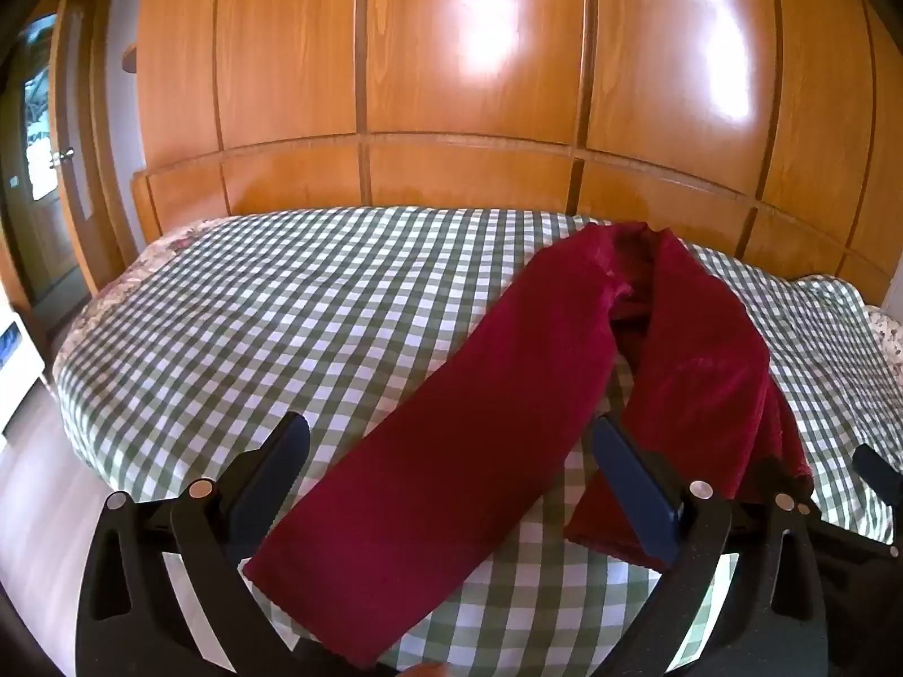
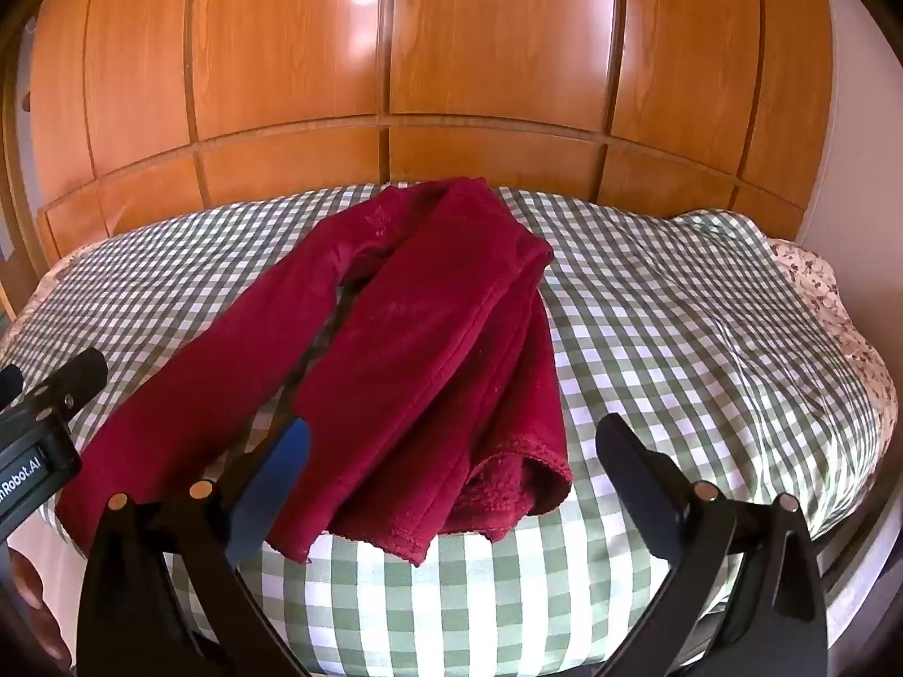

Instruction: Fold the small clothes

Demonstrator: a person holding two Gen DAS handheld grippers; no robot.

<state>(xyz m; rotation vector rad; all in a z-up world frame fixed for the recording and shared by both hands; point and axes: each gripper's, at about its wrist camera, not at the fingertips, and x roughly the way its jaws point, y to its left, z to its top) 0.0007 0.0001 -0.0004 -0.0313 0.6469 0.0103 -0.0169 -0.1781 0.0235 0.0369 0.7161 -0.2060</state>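
Glossy wood wardrobe (image 1: 468, 56) behind checked bed (image 1: 226, 310) (bright glare), door (image 1: 39, 169) left.

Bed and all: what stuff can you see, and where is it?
Trousers: one pair, dark red, spread on the bed, legs toward the cameras.
Bedcover: one, green and white check, over the bed.
Wardrobe: one, orange-brown wood, behind the bed.
Door: one, wooden, glazed, far left.
Left gripper: black, open, over one trouser leg.
Right gripper: black, open, over the other leg.
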